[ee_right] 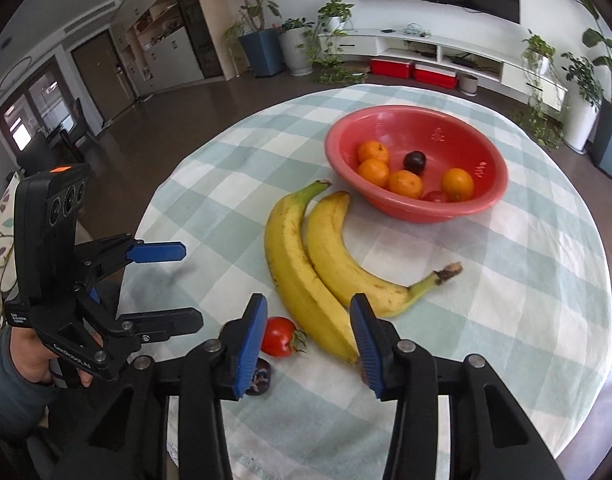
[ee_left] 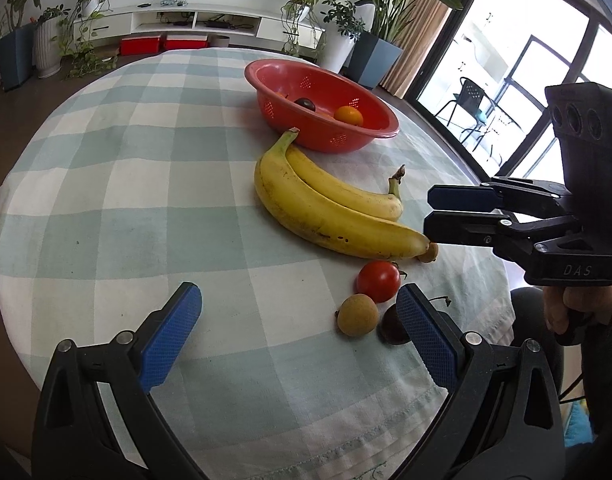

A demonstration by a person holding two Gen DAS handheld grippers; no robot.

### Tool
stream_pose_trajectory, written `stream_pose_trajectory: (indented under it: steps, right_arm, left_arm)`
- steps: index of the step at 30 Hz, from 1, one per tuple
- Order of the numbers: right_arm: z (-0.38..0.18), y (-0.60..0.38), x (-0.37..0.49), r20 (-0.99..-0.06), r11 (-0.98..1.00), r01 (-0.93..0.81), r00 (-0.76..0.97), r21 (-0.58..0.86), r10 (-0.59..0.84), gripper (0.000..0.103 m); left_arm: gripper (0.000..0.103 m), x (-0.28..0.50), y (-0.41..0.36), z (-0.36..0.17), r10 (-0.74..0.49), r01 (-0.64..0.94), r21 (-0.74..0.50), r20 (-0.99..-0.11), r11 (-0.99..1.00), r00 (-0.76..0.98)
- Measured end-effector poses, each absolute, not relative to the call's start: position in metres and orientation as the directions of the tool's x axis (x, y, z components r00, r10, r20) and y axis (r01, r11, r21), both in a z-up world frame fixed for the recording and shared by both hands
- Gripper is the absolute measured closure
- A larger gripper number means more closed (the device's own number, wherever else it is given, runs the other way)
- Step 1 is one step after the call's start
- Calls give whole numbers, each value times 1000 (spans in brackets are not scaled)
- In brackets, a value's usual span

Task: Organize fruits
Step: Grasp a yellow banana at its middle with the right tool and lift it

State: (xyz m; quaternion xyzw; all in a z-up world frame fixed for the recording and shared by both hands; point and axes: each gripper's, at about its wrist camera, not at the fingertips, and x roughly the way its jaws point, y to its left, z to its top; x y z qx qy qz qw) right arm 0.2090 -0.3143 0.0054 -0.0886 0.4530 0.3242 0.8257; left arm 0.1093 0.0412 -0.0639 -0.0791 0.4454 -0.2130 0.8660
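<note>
A red colander bowl (ee_right: 466,208) (ee_left: 366,136) stands at the far side of the checked tablecloth and holds several oranges (ee_right: 405,184), a dark plum (ee_right: 414,161) and a tomato. Two bananas (ee_right: 301,268) (ee_left: 326,216) lie side by side in front of it. A red tomato (ee_right: 279,336) (ee_left: 378,281), a tan longan (ee_left: 357,314) and a dark plum (ee_left: 390,326) (ee_right: 261,378) lie near the table's front edge. My right gripper (ee_right: 308,344) (ee_left: 428,210) is open and empty, its fingers astride the near banana's tip. My left gripper (ee_left: 297,340) (ee_right: 193,286) is open and empty above the cloth.
The round table (ee_left: 105,184) has its edge close below both grippers. A second small tan fruit (ee_left: 430,253) lies by the banana tip. Potted plants (ee_left: 45,40), a white TV shelf (ee_left: 209,20) and glass doors (ee_left: 506,80) surround the table.
</note>
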Motion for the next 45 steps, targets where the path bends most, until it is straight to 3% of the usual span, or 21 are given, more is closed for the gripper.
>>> stream_pose_trajectory:
  steps: [11,23,29,34,37,45]
  right_arm:
    - [-18,-265,239,-894,709,-700,261,85,365,64]
    - [-18,-252,242,-925,672,-739,215,55,313,64]
    - [-25,-242,254,-953,673,-739,194,14,232,62]
    - [-28,-229,246,-968,636,-770,197,-53,158,52]
    - [-28,-226,243,-967,635,-770,201,-59,154,47]
    - [-31,-227,256,-965,643,-766,169,-1,201,49]
  left_arm:
    - [4,108,59,-64,-445,271,-353,-717,896,537]
    - [4,103,66,-60,-447,252,-371,-685,894,576]
    - [4,102,68,-60,-448,253,-372,-681,893,579]
    - [4,100,68,-57,-450,252,-377,-674,891,585]
    - [4,98,69,-57,-451,249,-380,-669,891,590]
    - [4,97,70,-57,-438,237,-374,-669,897,601]
